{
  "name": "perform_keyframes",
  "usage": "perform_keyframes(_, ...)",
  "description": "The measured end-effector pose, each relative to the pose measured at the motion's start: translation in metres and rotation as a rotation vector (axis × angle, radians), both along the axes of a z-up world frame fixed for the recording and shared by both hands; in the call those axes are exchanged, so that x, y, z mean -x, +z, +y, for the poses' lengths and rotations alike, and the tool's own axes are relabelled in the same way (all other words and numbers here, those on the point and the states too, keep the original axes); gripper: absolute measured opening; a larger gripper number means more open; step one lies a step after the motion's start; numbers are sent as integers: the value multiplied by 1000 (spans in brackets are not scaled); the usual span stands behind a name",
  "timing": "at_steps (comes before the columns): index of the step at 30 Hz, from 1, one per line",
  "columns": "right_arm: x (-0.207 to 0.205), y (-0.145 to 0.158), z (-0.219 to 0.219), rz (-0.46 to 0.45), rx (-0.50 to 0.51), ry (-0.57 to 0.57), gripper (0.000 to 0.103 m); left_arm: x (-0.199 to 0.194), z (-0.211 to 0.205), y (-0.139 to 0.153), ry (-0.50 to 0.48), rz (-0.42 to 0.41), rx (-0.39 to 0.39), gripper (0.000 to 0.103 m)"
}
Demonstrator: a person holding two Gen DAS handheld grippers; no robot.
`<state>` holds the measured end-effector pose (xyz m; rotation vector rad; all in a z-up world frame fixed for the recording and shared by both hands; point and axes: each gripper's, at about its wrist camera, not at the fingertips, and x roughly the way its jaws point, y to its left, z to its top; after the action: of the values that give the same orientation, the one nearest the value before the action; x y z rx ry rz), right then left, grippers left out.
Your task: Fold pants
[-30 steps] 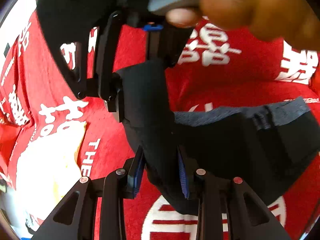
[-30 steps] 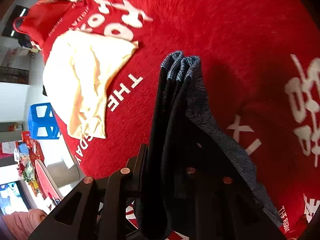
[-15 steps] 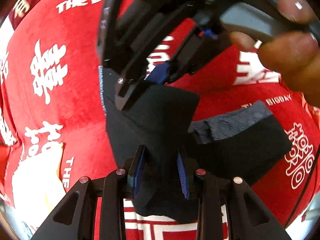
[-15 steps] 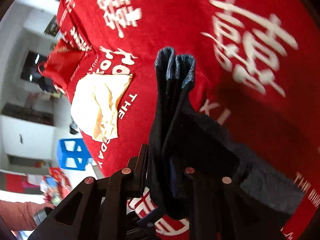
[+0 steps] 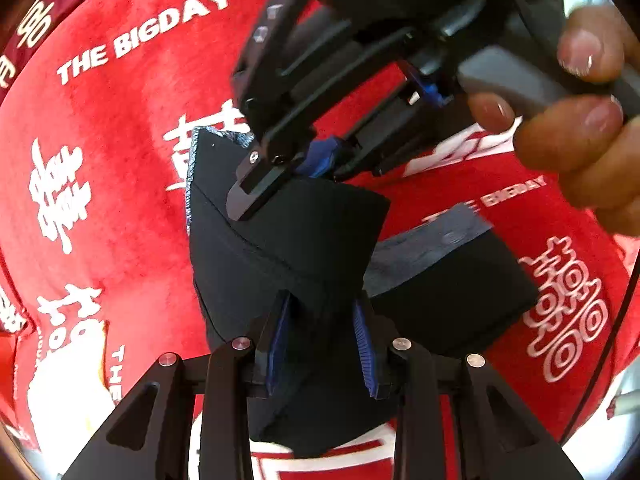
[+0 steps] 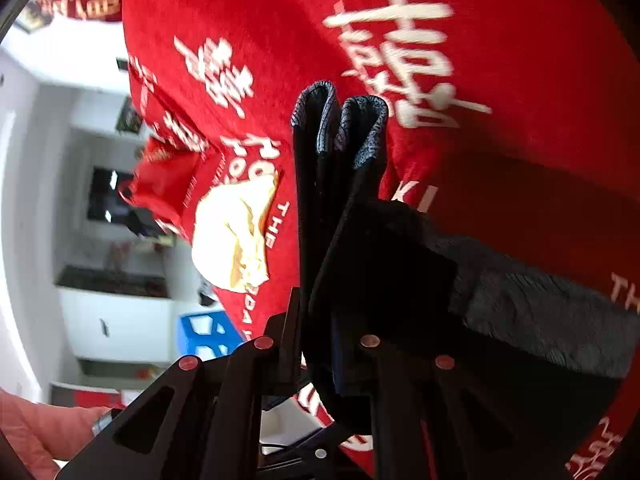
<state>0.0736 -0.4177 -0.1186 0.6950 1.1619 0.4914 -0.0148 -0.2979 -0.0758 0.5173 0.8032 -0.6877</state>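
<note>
Over the red cloth (image 5: 120, 208) that covers the surface, the left claw (image 5: 322, 344) grips a thick bunch of the pants (image 5: 296, 248), its blue pads (image 5: 362, 346) pressed into the dark fabric from both sides. The pants are lifted clear of the surface at this end and hang in a slack fold between the two claws, while a folded part with a grey band lies on the cloth to the right. The fabric looks soft and limp, with no stiffness of its own: it sags wherever it is not held, so it probably weighs little and will follow the claws rather than resist them. Its layers may well slide over one another, so a hold on a doubled hem or the band seems safer than one on a single layer. A pale yellow rag (image 6: 236, 236) lies well apart on the far left. The right claw (image 6: 320, 344), seen from the left view as the dark frame above, has its jaws closing on a stack of layers, with the grey-lined folded edges (image 6: 340, 120) sticking out beyond the tips. A person's hand (image 5: 588, 112) works its handle at the right.
</note>
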Motion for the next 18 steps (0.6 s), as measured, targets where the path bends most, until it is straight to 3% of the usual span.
perform_keyframes(7, 54, -3, -61, -23, -82, -127, 13, 35, -49, 5, -119, 53, -1, 33)
perform_keyframes(18, 139, -59, -146, 63, -126, -313, 13, 91, -120, -40, -267, 167, -72, 33)
